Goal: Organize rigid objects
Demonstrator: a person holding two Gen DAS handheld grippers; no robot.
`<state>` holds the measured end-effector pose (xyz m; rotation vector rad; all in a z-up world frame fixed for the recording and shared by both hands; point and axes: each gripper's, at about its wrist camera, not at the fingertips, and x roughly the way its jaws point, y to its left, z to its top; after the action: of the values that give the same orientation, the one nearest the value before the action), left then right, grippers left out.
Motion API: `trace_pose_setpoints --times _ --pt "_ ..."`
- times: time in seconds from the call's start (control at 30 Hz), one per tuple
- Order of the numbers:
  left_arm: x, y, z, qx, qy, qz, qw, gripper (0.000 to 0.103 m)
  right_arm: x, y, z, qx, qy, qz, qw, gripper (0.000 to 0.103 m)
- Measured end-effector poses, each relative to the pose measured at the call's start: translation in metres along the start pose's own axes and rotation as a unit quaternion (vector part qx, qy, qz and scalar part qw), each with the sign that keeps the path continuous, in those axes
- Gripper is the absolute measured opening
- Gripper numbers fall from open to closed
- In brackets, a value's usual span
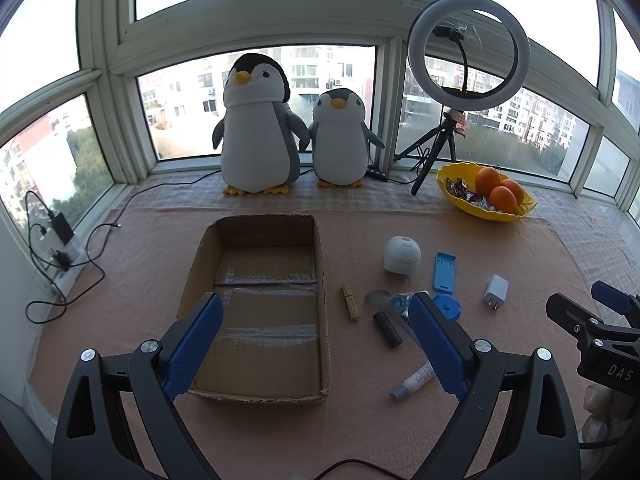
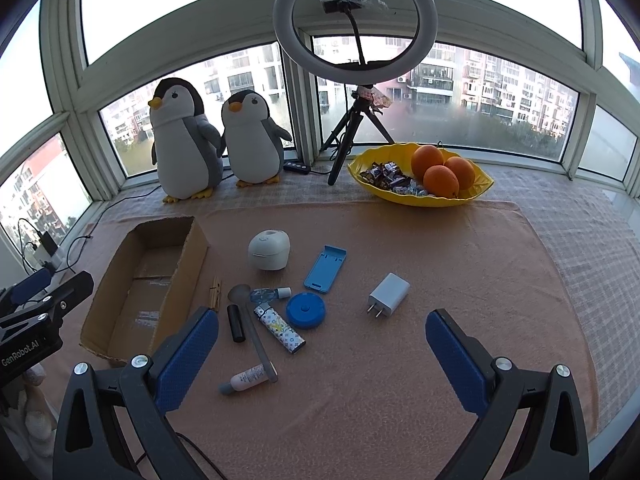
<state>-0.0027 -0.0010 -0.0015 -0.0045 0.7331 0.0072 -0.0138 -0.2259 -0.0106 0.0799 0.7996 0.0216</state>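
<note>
An open cardboard box (image 1: pixel 208 256) (image 2: pixel 188 264) lies on the pink cloth with nothing in it. To its right lie loose items: a wooden clothespin (image 2: pixel 215 294), a black tube (image 2: pixel 236 322), a grey spoon (image 2: pixel 256 336), a patterned lighter (image 2: pixel 280 328), a small clear bottle (image 2: pixel 270 293), a blue round case (image 2: pixel 306 311), a white tube (image 2: pixel 246 379), a white round device (image 2: pixel 269 249), a blue phone stand (image 2: pixel 325 269) and a white charger plug (image 2: pixel 388 294). My left gripper (image 1: pixel 316 308) is open above the box's near end. My right gripper (image 2: pixel 322 320) is open above the cloth, near the items.
A yellow bowl (image 2: pixel 476 196) with oranges and sweets stands at the back right. Two plush penguins (image 2: pixel 188 144) and a ring light on a tripod (image 2: pixel 354 16) stand at the window. Cables and chargers (image 1: pixel 60 248) lie at the far left.
</note>
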Motion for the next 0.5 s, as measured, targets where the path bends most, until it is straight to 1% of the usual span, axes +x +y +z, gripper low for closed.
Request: trace_pose_setpoints --times 0.5 --pt "0.0063 0.0037 -0.0008 -0.003 0.007 0.003 1.0000 0.094 0.0040 0.0001 -0.0011 0.001 0.007 0.000 1.000 0.102"
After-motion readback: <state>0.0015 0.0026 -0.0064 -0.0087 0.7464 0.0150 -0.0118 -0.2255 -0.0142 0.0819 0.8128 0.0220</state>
